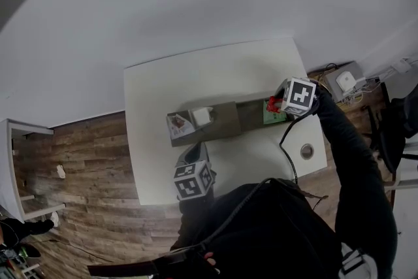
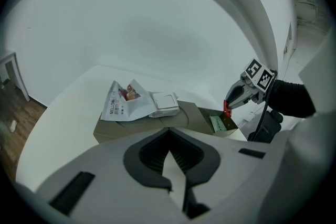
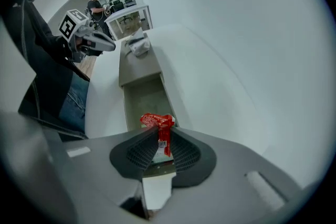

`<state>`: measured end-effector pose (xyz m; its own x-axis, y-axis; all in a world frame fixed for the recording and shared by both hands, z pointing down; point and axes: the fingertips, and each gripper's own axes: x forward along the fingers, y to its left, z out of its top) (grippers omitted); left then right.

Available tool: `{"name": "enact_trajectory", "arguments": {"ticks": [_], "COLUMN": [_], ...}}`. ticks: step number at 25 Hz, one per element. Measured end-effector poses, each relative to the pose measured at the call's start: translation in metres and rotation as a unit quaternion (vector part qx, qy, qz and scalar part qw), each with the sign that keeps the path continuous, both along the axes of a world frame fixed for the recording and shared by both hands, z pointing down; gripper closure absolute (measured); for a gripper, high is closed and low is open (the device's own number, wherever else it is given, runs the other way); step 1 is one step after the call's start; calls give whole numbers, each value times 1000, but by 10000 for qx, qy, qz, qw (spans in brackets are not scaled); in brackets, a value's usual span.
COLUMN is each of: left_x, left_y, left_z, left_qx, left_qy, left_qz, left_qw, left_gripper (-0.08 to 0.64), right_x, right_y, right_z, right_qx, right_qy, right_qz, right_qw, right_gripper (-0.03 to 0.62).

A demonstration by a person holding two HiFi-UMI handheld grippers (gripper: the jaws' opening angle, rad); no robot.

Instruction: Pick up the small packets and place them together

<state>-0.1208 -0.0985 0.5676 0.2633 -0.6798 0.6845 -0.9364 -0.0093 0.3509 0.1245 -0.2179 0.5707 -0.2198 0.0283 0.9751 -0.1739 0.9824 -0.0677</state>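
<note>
Only legible text: "MELLOW", along the edge of the white packet [image 2: 126, 101], ahead-left of the left gripper [image 2: 168, 135] jaws. Print on the red packet [image 3: 156, 121] between the right gripper [image 3: 159, 138] jaws: unreadable.

Four small packets in all: one red packet [image 3: 157, 122], one green packet [image 2: 217, 123], one printed white packet [image 2: 123, 102] and one plain white packet [image 2: 164, 102]. Two grippers, the left gripper [image 2: 168, 134] and the right gripper [image 3: 159, 141], each with one marker cube [image 1: 193, 181]. One cardboard box [image 1: 225, 122], one white table [image 1: 196, 82] with one round hole [image 1: 306, 151], and one distant person [image 3: 96, 3] standing in the background.
</note>
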Motion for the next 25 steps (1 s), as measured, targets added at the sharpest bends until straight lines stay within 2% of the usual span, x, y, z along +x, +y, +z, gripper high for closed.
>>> {"name": "enact_trajectory", "arguments": {"ticks": [7, 14, 19, 25], "left_x": [11, 21, 23, 33], "left_y": [-15, -38, -47, -50], "left_z": [-10, -27, -36, -33], "left_qx": [74, 287, 364, 313], "left_qy": [-99, -156, -49, 43], "left_qz": [212, 385, 282, 365], "left_qw": [9997, 9987, 9989, 9988], "left_gripper": [560, 560, 560, 560], "right_x": [-71, -131, -157, -172], "right_y": [6, 9, 16, 22], "right_z": [-15, -16, -14, -3], "right_qx": [59, -31, -219, -400], "right_qy": [-703, -1139, -1246, -1184], "right_qz": [-254, -457, -560, -666], "right_qw": [9972, 9924, 9904, 9899], "right_gripper": [526, 526, 526, 526]}}
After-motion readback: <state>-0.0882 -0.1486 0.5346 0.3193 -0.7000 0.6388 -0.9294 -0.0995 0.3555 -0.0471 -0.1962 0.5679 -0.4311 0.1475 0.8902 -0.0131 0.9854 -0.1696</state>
